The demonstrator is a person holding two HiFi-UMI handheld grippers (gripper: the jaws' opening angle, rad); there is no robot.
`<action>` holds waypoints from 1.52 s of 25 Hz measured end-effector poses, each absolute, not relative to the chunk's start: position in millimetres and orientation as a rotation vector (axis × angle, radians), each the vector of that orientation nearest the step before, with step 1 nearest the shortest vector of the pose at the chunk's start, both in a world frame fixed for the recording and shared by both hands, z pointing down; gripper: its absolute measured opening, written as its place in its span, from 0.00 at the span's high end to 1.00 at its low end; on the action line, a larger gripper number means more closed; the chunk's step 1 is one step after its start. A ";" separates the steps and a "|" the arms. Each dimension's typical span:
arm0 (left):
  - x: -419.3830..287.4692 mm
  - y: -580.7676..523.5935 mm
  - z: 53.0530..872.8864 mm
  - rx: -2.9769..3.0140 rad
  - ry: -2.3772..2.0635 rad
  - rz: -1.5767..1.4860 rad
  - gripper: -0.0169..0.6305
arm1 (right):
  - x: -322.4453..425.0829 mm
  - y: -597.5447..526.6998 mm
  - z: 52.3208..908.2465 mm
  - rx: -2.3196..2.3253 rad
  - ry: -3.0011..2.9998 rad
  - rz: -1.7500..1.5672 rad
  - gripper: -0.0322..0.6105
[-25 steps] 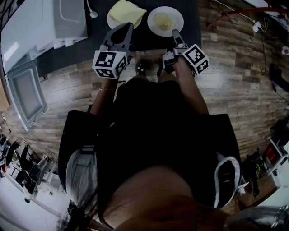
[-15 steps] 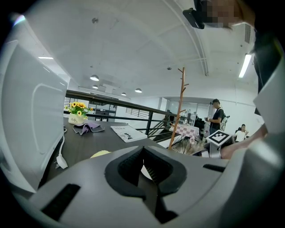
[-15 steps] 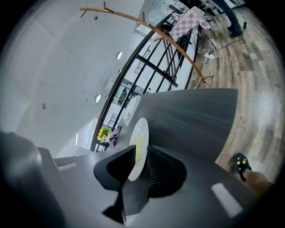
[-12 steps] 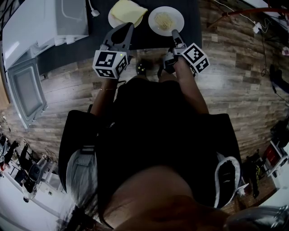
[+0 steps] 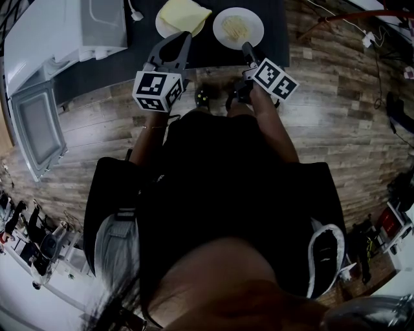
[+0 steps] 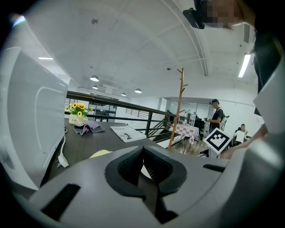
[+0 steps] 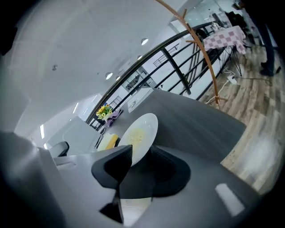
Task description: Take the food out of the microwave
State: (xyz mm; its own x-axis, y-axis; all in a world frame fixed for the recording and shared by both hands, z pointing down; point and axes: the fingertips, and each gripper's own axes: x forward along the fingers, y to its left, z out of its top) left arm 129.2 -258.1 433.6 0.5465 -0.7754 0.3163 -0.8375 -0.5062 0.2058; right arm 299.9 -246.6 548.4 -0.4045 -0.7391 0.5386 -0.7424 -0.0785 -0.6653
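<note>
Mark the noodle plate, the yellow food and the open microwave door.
noodle plate [image 5: 254, 28], head view, bare white rim right of the noodles.
yellow food [image 5: 184, 13], head view, middle of its top.
microwave door [image 5: 37, 132], head view, centre of its window.

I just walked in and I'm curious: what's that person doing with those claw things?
A person holds a claw in each hand at a dark table. The right claw sits at the near rim of a white plate of pale food. Its jaws have just been opening, apparently letting the plate go. The left claw is shut and empty, by a plate of yellow food. The microwave door hangs open on the left.
</note>
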 end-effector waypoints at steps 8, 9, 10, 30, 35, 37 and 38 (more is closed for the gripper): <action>135.3 -255.3 430.1 2.474 -1.305 0.257 0.96 | 292.4 -243.0 547.3 1.605 -2.180 1.305 0.70; 136.5 -254.6 429.6 2.478 -1.301 0.260 0.96 | 293.6 -242.1 547.6 1.603 -2.171 1.287 0.70; 137.5 -253.9 429.2 2.481 -1.299 0.261 0.96 | 294.9 -241.2 547.8 1.603 -2.165 1.270 0.70; 135.3 -252.0 413.8 2.490 -1.268 0.268 0.96 | 264.4 -253.6 477.1 1.513 -2.477 0.867 0.95; 137.4 -249.6 410.3 2.513 -1.250 0.260 0.96 | 243.4 -250.9 450.6 1.413 -2.571 0.690 0.95; 136.7 -248.9 409.0 2.517 -1.247 0.258 0.96 | 237.9 -251.2 441.8 1.393 -2.593 0.640 0.95; 136.5 -248.4 408.2 2.519 -1.246 0.257 0.96 | 236.1 -251.3 437.7 1.386 -2.604 0.625 0.95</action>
State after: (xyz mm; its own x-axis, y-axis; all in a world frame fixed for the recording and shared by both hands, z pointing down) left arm 136.5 -248.4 408.2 0.6038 -0.7396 0.2975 -0.7969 -0.5692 0.2022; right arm 236.1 -251.3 437.7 -0.5713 -0.7644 0.2989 -0.8167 0.4937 -0.2987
